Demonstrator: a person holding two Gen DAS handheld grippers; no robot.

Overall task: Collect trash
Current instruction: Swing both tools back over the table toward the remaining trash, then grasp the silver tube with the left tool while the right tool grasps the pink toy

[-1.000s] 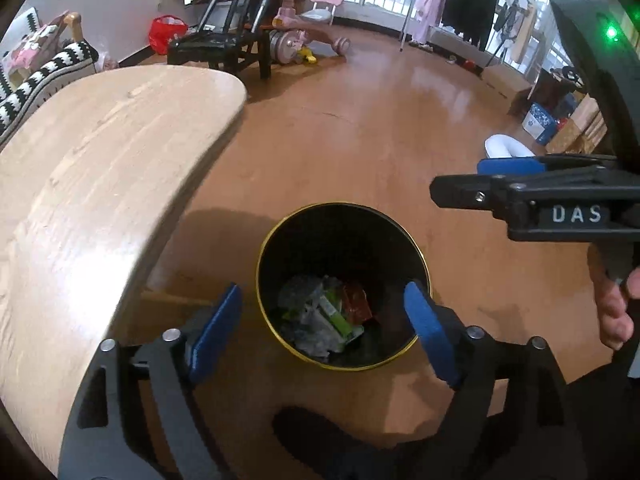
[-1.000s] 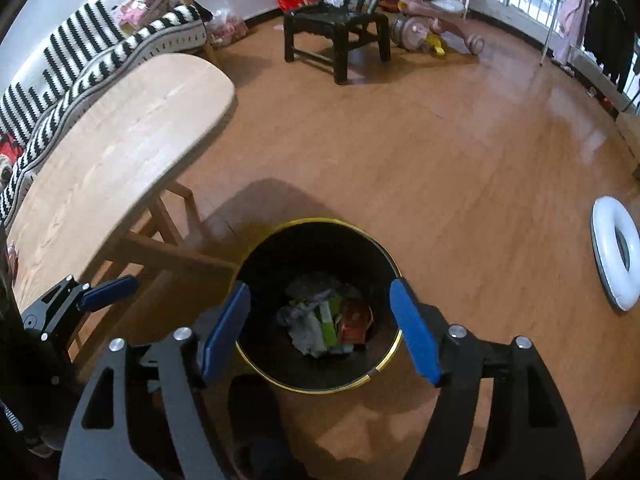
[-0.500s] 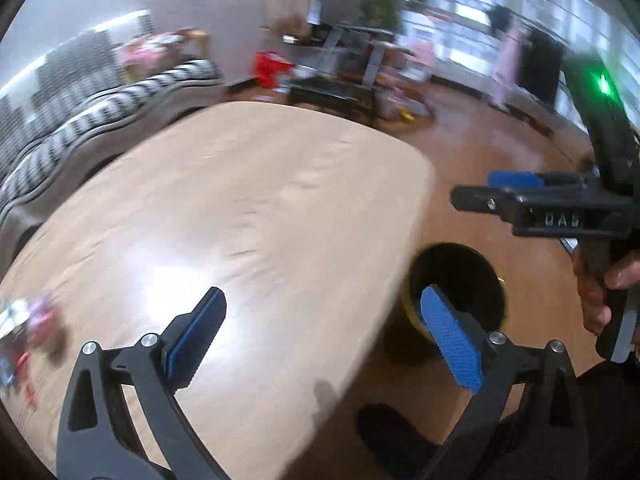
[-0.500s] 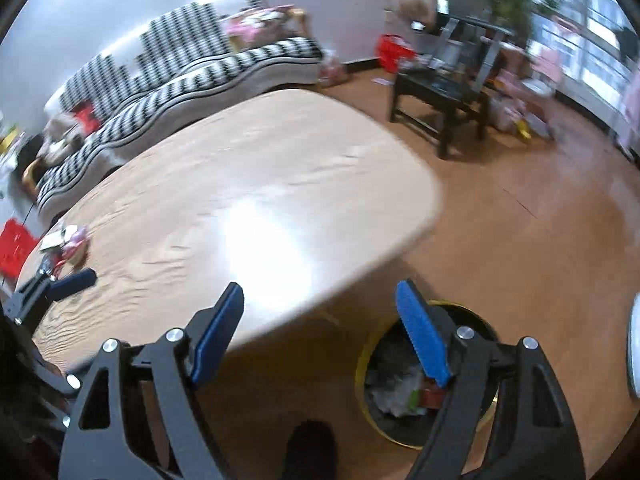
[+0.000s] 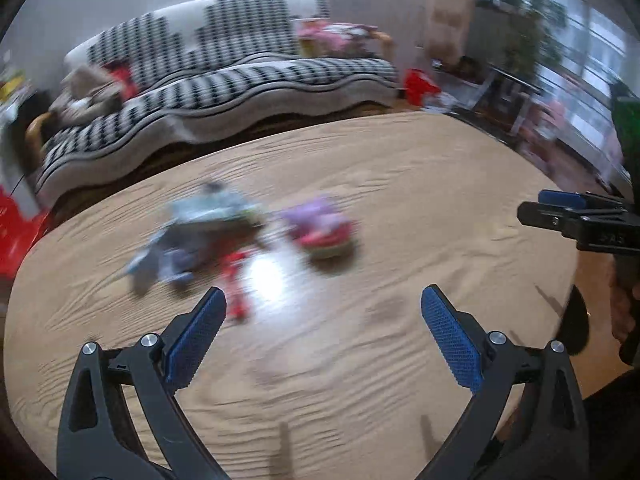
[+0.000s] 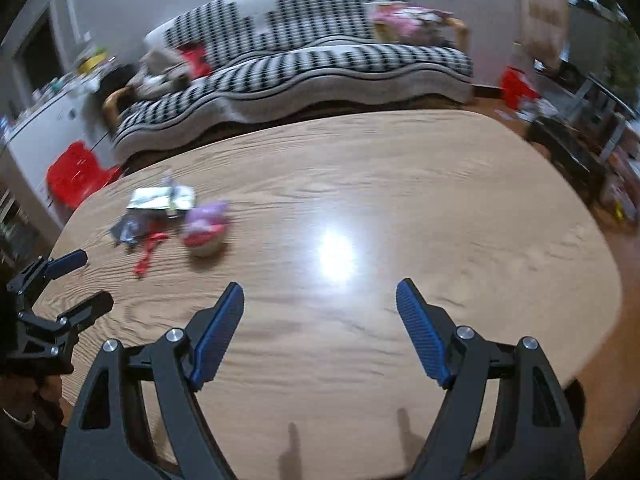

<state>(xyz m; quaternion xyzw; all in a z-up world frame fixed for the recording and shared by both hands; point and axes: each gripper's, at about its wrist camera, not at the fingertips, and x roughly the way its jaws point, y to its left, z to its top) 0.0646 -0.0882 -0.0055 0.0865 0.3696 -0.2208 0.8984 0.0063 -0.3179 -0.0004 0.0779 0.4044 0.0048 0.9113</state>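
The left gripper (image 5: 320,316) hangs over the wooden table (image 5: 400,208) with jaws wide apart and empty; the right gripper (image 6: 320,304) is likewise spread and empty. Ahead of the left one lies a motion-blurred trash cluster: a pale wrapper (image 5: 208,210), a dark bluish wrapper (image 5: 168,256), a red scrap (image 5: 236,280), and a purple-and-red cup-like item (image 5: 320,228), all on the table's far left. Lettering on the right gripper's side is unreadable. A black-and-white patterned sofa (image 6: 320,60) stands behind.
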